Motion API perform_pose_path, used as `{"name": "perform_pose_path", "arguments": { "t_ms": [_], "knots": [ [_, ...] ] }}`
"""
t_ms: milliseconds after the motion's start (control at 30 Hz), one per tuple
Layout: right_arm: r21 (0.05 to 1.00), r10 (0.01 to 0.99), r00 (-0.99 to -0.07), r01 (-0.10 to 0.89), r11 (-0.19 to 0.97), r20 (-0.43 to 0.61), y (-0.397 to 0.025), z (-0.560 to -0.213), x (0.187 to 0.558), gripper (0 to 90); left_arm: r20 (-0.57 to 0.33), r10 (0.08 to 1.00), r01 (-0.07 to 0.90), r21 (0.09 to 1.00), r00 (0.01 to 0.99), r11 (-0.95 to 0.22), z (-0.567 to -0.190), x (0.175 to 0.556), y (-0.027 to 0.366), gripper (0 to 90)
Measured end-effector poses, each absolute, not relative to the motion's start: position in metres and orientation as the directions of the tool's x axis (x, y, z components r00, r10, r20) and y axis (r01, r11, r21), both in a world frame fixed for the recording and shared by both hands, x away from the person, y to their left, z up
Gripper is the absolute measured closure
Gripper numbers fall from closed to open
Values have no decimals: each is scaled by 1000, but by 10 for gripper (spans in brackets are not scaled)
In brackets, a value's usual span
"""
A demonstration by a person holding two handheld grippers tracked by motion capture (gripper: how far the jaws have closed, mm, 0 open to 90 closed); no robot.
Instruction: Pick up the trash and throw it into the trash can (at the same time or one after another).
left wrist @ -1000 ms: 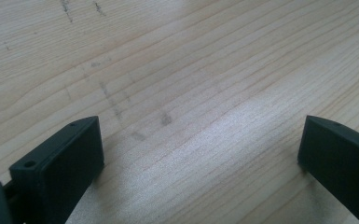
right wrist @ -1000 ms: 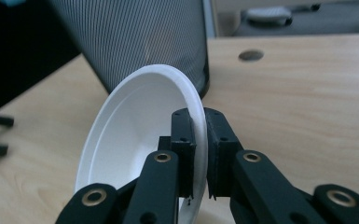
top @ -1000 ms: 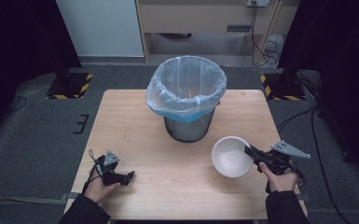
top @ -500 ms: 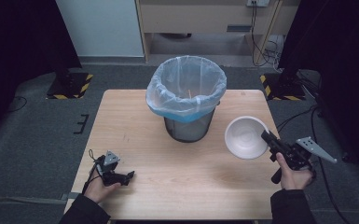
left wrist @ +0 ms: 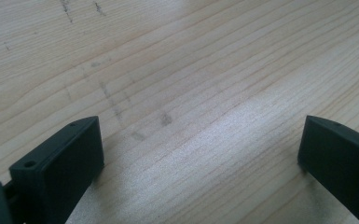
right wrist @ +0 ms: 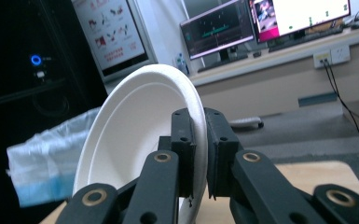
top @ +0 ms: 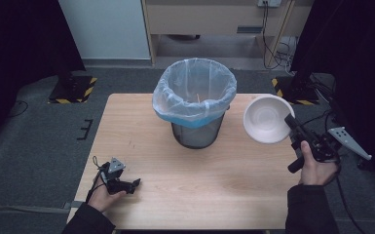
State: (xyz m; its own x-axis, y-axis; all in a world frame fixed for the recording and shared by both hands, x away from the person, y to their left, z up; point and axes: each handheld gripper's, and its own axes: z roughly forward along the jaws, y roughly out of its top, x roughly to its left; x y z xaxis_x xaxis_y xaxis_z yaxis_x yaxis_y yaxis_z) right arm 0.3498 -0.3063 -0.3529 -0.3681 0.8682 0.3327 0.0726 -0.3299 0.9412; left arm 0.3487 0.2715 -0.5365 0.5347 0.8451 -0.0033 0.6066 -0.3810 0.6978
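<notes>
A white bowl point(top: 266, 118) hangs tilted in the air to the right of the bin, its hollow facing left. My right gripper point(top: 292, 124) is shut on its rim; in the right gripper view the two jaws clamp the bowl's point(right wrist: 135, 135) edge between them at the gripper point(right wrist: 200, 140) tips. A mesh waste bin point(top: 195, 105) lined with a pale blue bag stands at the table's middle back. My left gripper point(top: 135, 183) rests low on the table near the front left corner, open; its jaws point(left wrist: 200, 154) stand wide apart over bare wood with nothing between them.
The wooden table point(top: 141, 146) has free surface in front of the bin. A wooden desk with monitors point(right wrist: 270, 23) stands behind the table. Yellow-black striped stand bases point(top: 73, 87) sit on the floor at both back corners.
My right gripper has lifted the bowl off the table and carried it up and back to the right of the bin, tilting it onto its edge. The left gripper has stayed put.
</notes>
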Motion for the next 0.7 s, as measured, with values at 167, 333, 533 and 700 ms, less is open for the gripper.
{"name": "perform_pose_path", "arguments": {
  "t_ms": [167,333,533,700],
  "knots": [
    [939,868,-371,38,-341,331,-301,-339,356,838,-3,845,606,698,535,-381,-536,349,272,0],
    [936,866,-375,13,-352,331,-293,-326,364,838,-3,845,606,698,535,-381,-536,349,272,0],
    [937,868,-385,-20,-349,315,-287,-304,373,838,-4,845,607,698,535,-381,-536,349,272,0],
    [938,868,-397,-48,-343,297,-279,-283,380,839,-4,845,607,698,535,-381,-536,349,272,0]
  ]
}}
